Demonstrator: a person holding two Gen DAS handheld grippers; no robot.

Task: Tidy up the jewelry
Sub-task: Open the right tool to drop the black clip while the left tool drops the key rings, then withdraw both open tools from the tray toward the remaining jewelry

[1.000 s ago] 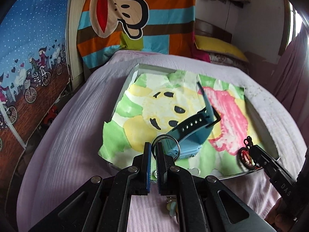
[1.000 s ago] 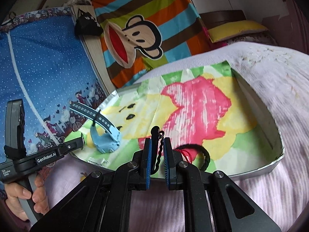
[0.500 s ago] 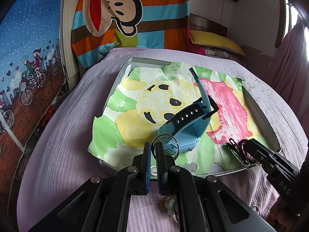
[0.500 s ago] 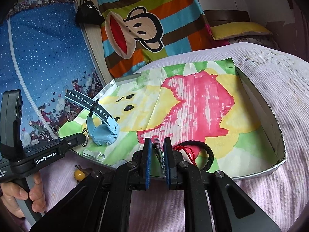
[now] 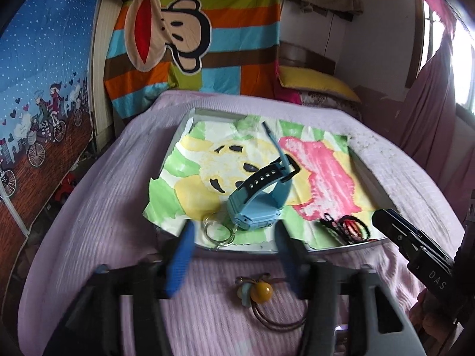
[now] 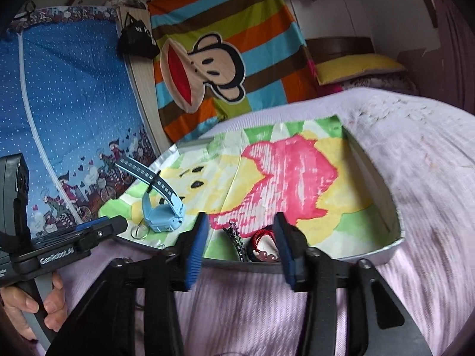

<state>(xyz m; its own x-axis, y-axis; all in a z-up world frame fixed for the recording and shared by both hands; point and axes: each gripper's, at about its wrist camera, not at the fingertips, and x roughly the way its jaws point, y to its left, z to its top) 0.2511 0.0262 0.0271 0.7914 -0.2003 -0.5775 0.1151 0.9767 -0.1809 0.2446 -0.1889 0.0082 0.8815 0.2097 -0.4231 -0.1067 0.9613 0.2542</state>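
Both the left gripper [image 5: 234, 255] and right gripper [image 6: 240, 246] are standing spread, empty; the hair tie [image 5: 267, 299] is looking light, limp—probably best pinched at its yellow bead [image 5: 261, 292].

Black grippers [image 5: 234, 255] with blue-padded jaws, screwed arms.

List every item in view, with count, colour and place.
tray: one, silver, on the bed
picture: one, yellow, pink, green, lining the tray
watch: one, light blue, on the picture
key ring: one, silver, beside the watch
bracelets: a few, black and red, tray's near edge
hair tie: one, yellow bead, on the bed outside the tray
left gripper: open
right gripper: open
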